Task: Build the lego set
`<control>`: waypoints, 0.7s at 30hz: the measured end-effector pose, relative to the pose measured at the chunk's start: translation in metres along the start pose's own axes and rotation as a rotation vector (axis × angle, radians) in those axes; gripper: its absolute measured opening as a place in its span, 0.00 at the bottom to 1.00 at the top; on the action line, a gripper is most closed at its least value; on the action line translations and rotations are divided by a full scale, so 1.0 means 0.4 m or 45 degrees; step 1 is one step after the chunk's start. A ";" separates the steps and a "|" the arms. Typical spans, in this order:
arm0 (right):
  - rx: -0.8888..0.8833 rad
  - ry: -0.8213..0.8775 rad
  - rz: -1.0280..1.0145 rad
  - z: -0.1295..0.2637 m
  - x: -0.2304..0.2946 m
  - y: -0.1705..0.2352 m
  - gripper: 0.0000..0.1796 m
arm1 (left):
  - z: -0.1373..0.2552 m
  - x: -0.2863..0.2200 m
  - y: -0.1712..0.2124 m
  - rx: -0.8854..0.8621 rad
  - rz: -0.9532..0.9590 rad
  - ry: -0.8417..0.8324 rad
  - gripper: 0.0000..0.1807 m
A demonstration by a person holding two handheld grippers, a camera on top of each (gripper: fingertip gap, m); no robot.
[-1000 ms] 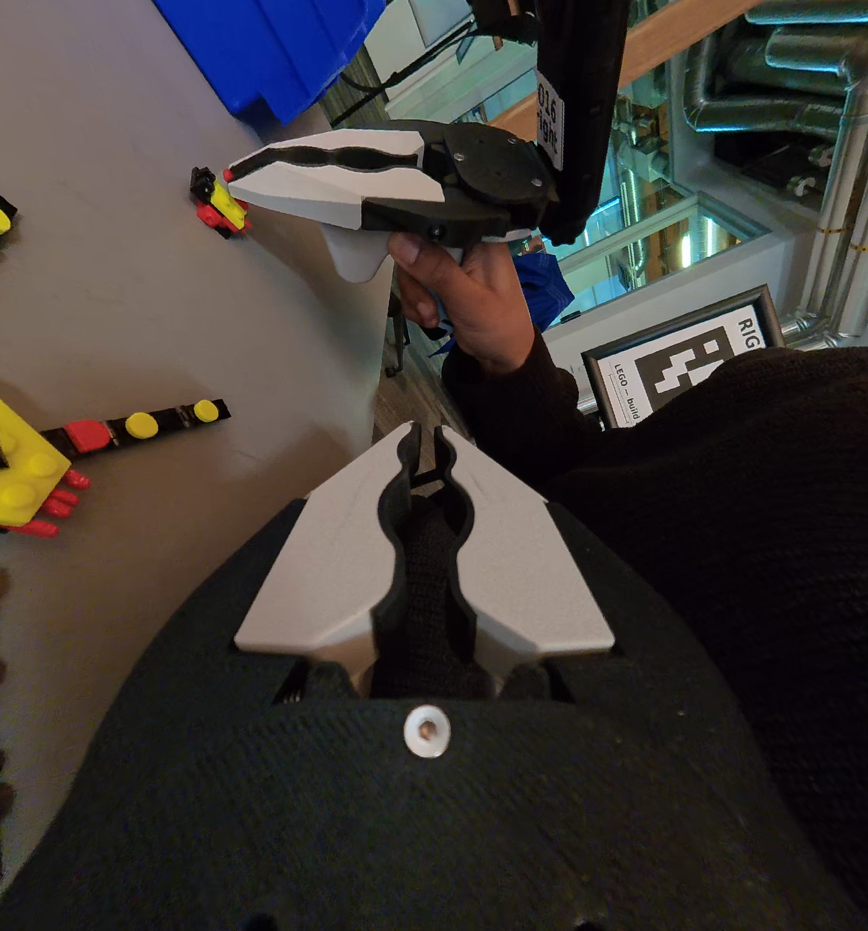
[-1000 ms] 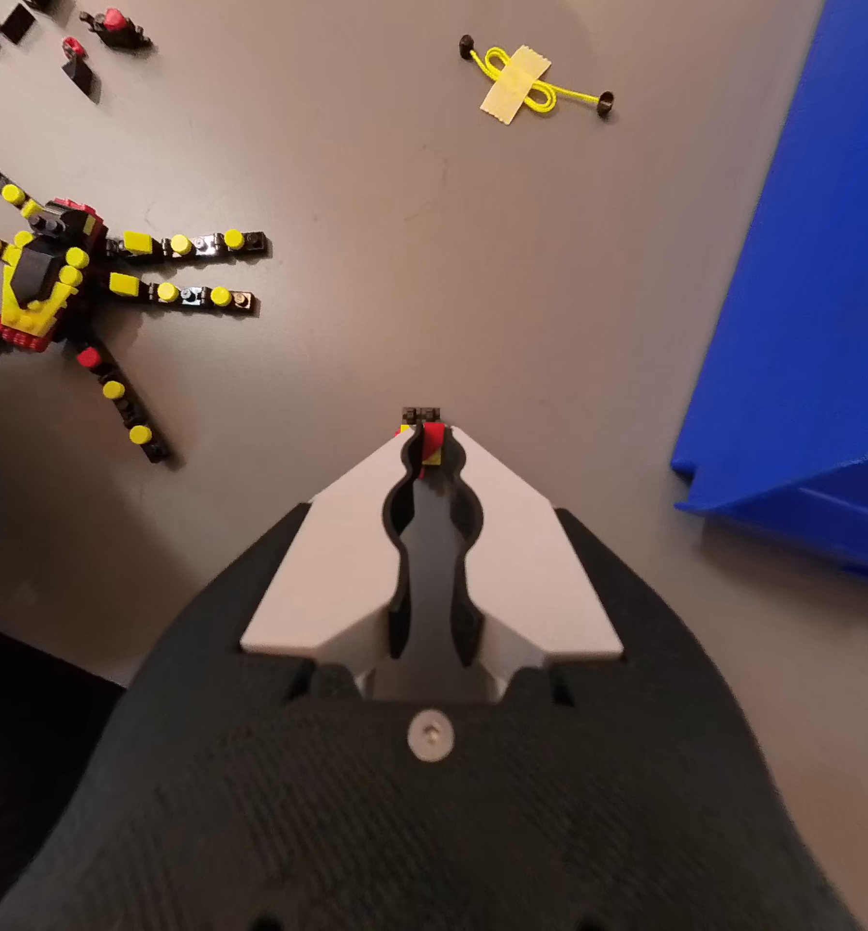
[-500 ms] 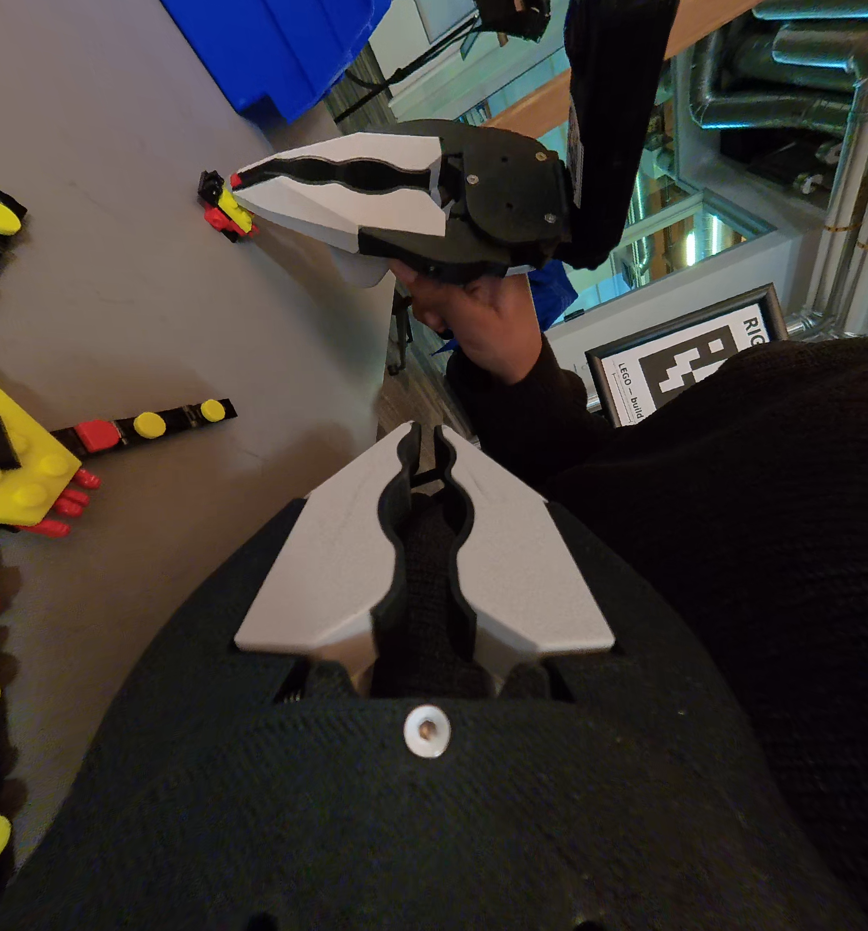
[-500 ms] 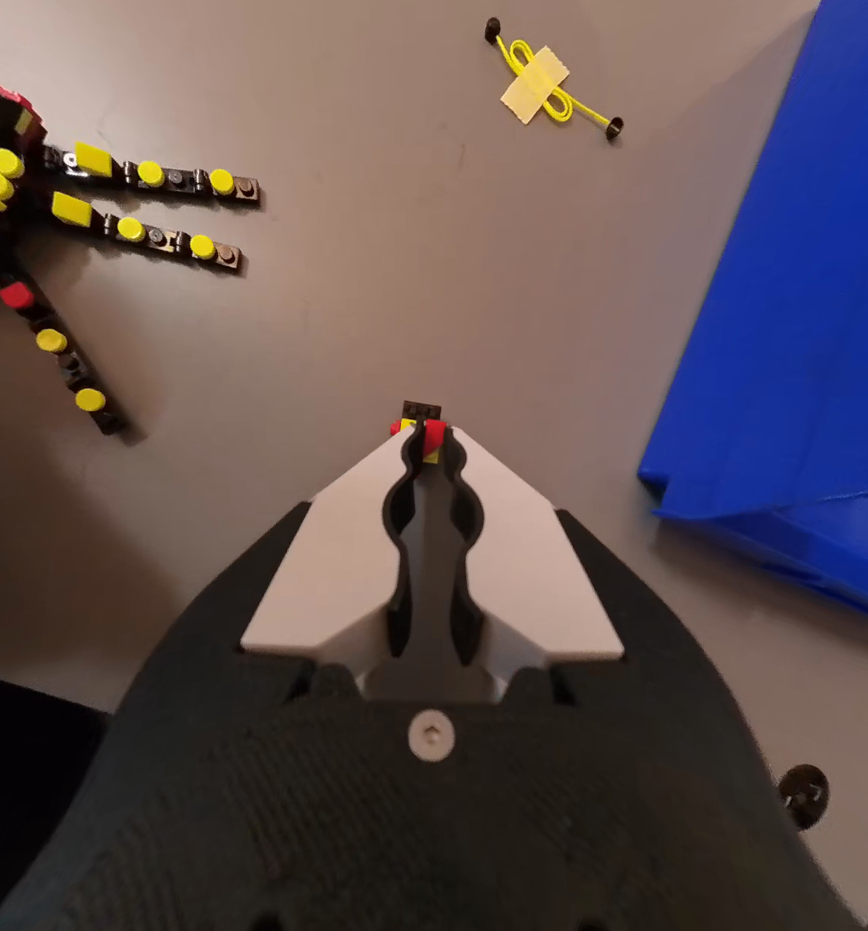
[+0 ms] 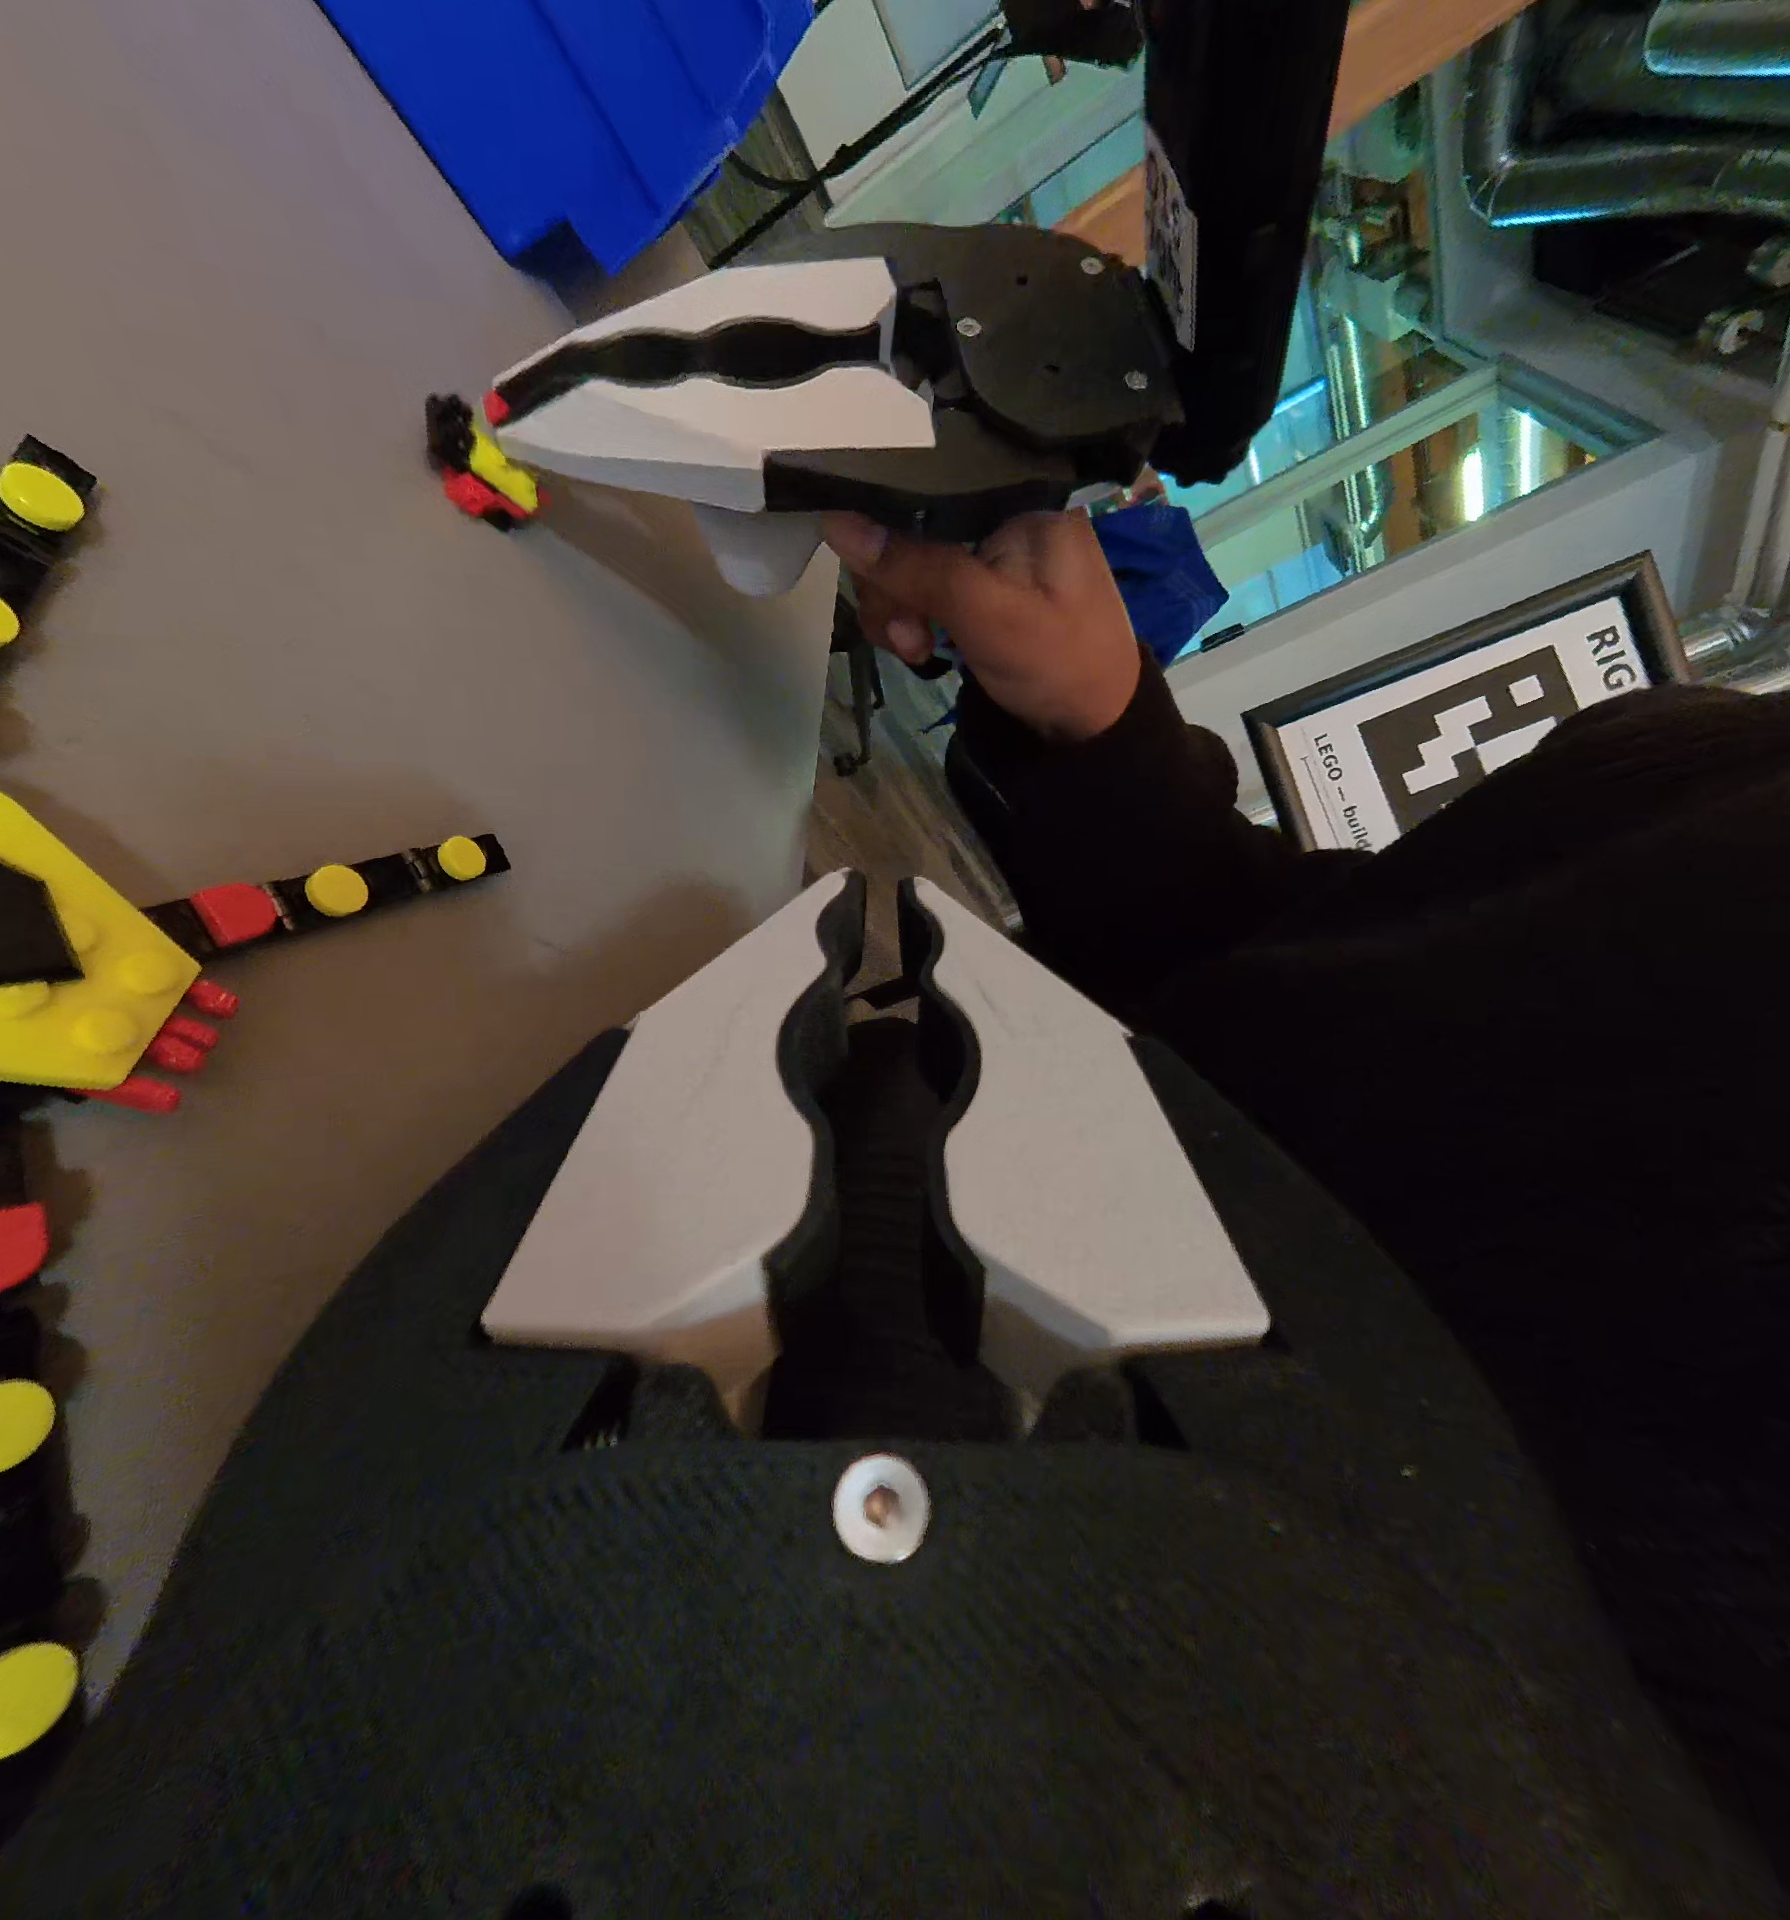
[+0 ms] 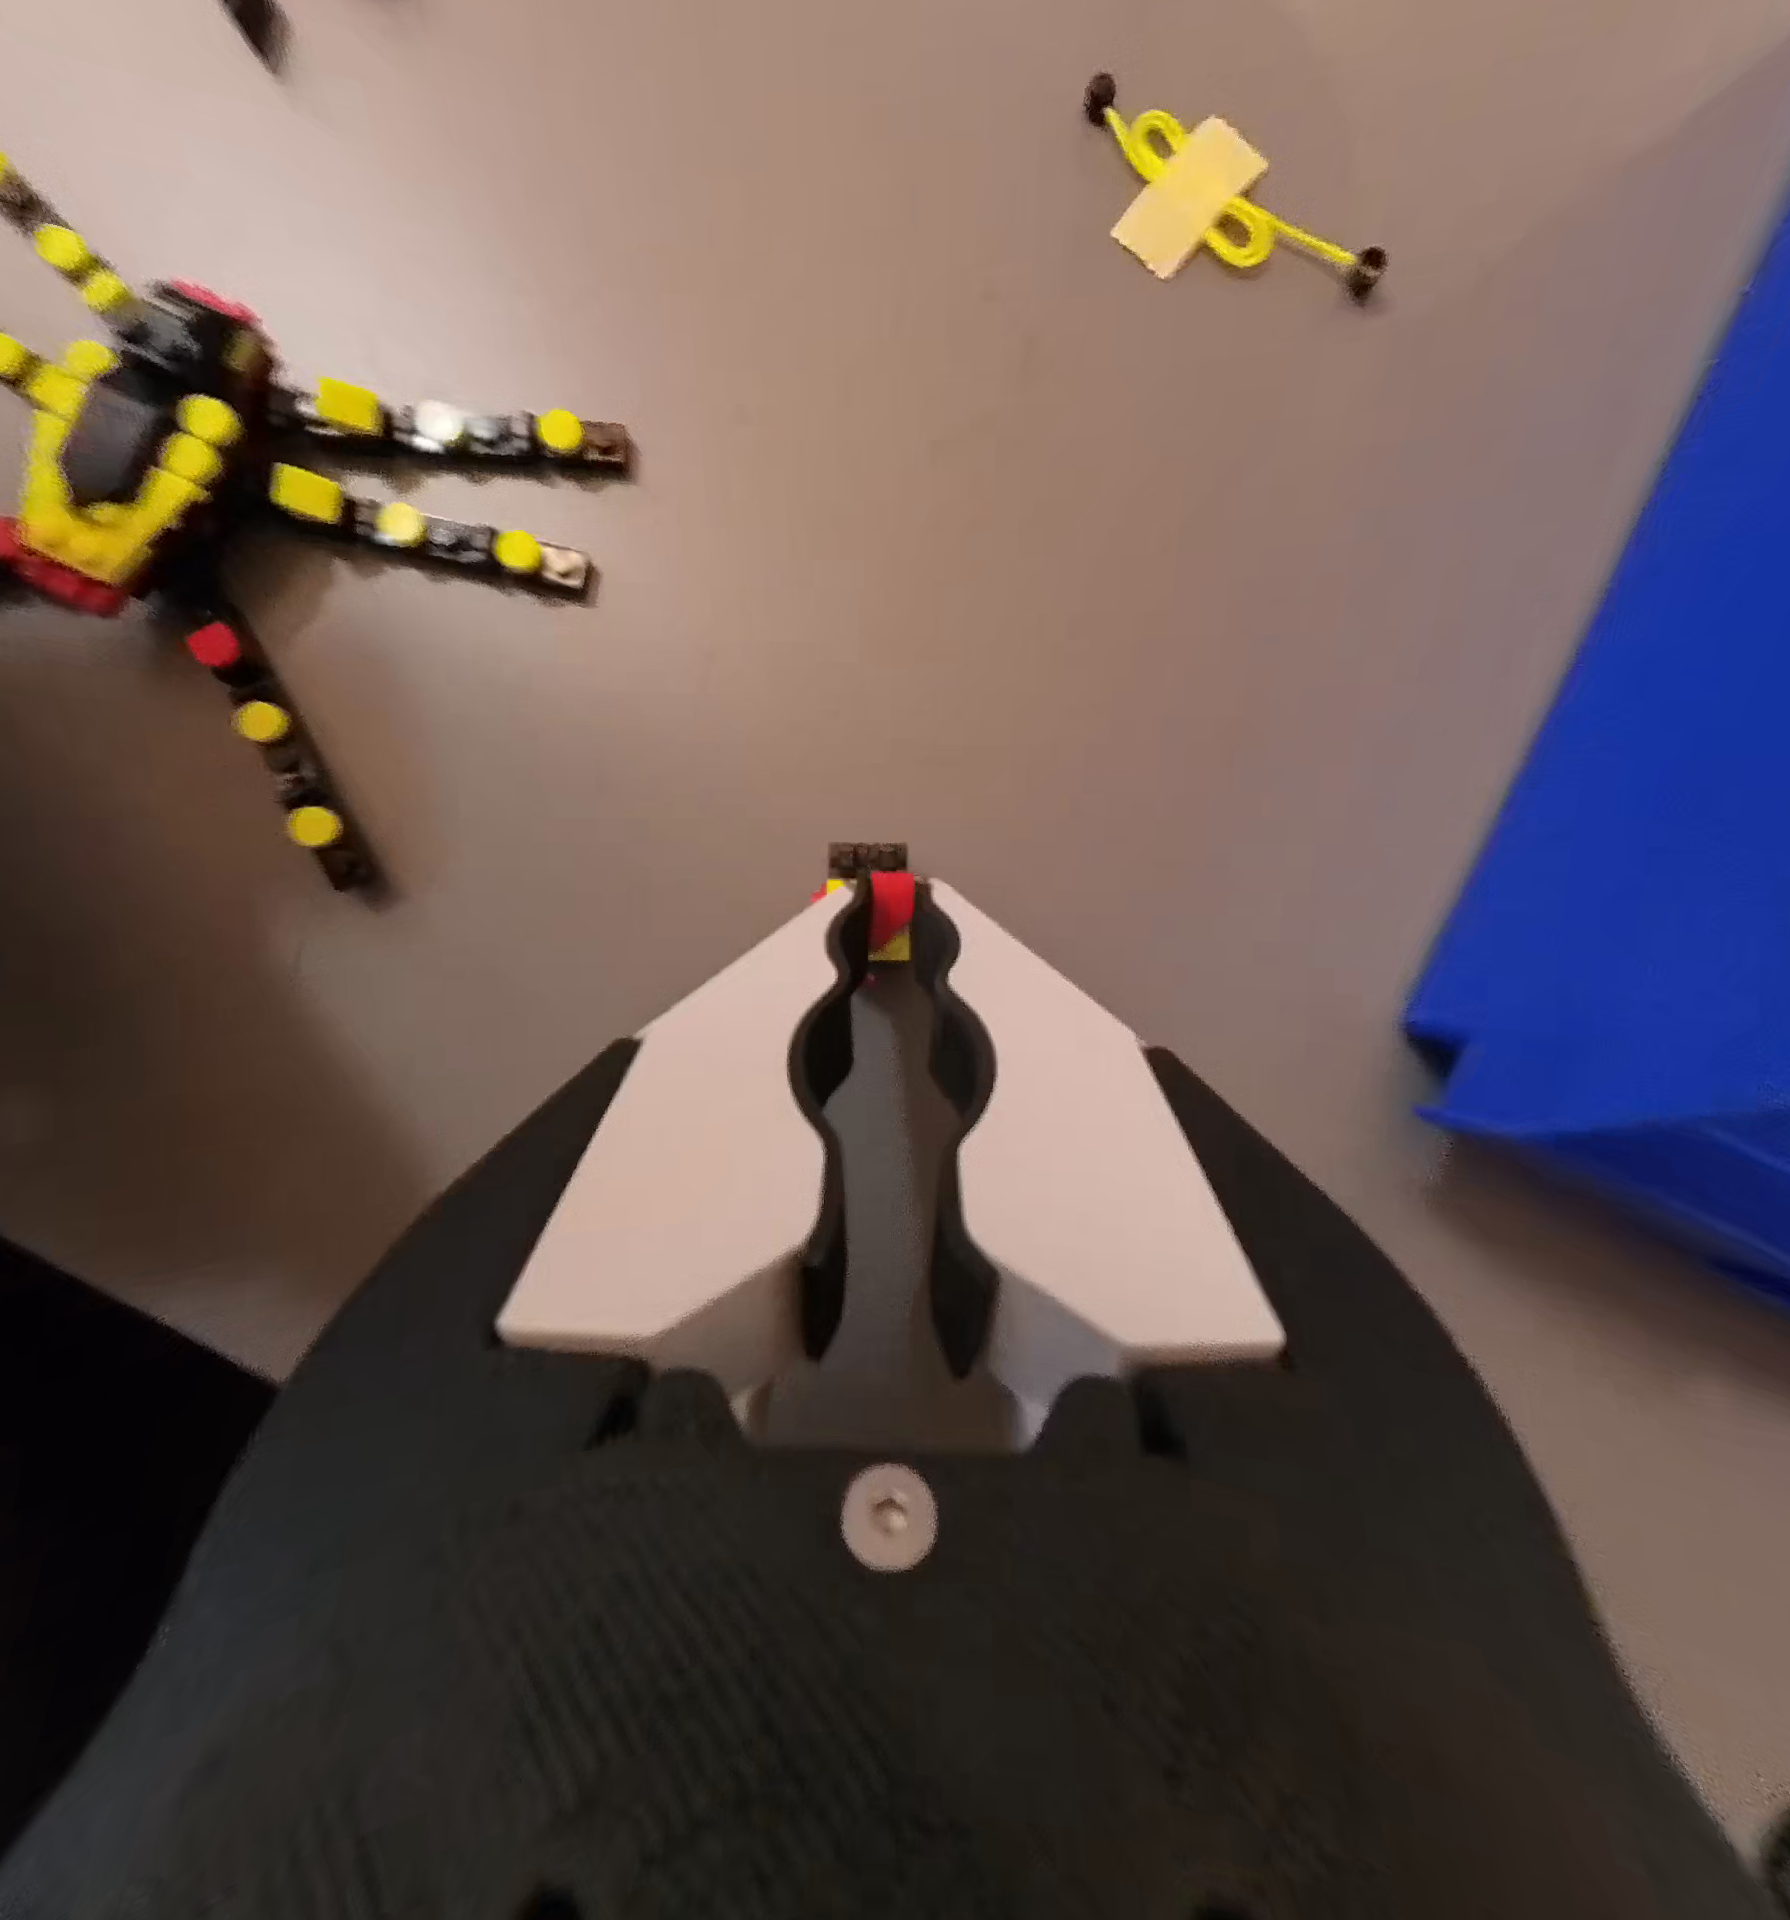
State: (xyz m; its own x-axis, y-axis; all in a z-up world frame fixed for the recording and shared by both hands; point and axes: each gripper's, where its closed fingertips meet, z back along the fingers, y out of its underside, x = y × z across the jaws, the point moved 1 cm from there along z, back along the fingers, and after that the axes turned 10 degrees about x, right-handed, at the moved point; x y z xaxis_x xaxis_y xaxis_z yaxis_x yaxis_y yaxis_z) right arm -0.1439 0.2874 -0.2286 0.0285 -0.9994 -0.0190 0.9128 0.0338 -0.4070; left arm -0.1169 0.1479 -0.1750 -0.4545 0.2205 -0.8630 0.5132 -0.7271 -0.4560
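My right gripper (image 6: 886, 896) is shut on a small red, yellow and black lego piece (image 6: 889, 914). The left wrist view shows this gripper (image 5: 501, 410) holding the piece (image 5: 477, 473) close over the grey table. The black and yellow spider-like lego model (image 6: 122, 457) lies on the table to the left of the piece, its legs spread out. Its yellow body (image 5: 49, 987) and one leg (image 5: 335, 891) show at the left in the left wrist view. My left gripper (image 5: 875, 896) is shut and empty, off the table's near edge, pointing at a dark sleeve.
A blue bin (image 6: 1680, 831) stands at the right, also seen in the left wrist view (image 5: 579, 104). A yellow string with tape (image 6: 1197, 197) lies farther back. A person's hand (image 5: 995, 613) holds the right gripper. A framed sign (image 5: 1473, 727) stands beyond the table edge.
The right wrist view has swung back left, so the spider model shows more fully, blurred. The right gripper still holds the piece and has shifted slightly. The left gripper has hardly moved.
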 end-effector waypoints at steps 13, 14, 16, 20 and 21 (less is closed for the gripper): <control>-0.453 -0.276 0.472 0.112 0.172 -0.026 0.04 | 0.000 0.036 -0.024 -0.065 -0.006 -0.118 0.21; -0.507 -0.313 0.533 0.128 0.200 -0.028 0.04 | -0.001 0.040 -0.025 -0.069 0.004 -0.125 0.21; -0.595 -0.323 0.640 0.152 0.240 -0.033 0.04 | -0.002 0.040 -0.023 -0.072 0.032 -0.104 0.20; -0.659 -0.274 0.810 0.163 0.287 -0.028 0.04 | -0.007 0.022 -0.018 -0.073 0.093 0.005 0.16; -0.664 -0.250 0.844 0.161 0.292 -0.026 0.04 | -0.007 0.018 -0.019 -0.081 0.104 0.028 0.15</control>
State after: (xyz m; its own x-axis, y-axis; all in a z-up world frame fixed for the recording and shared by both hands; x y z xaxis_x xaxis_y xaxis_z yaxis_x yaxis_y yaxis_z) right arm -0.1239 0.1698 -0.1677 0.6023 -0.7540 -0.2621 0.3812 0.5602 -0.7354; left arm -0.1222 0.1568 -0.1782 -0.3933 0.1766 -0.9023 0.5935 -0.7007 -0.3959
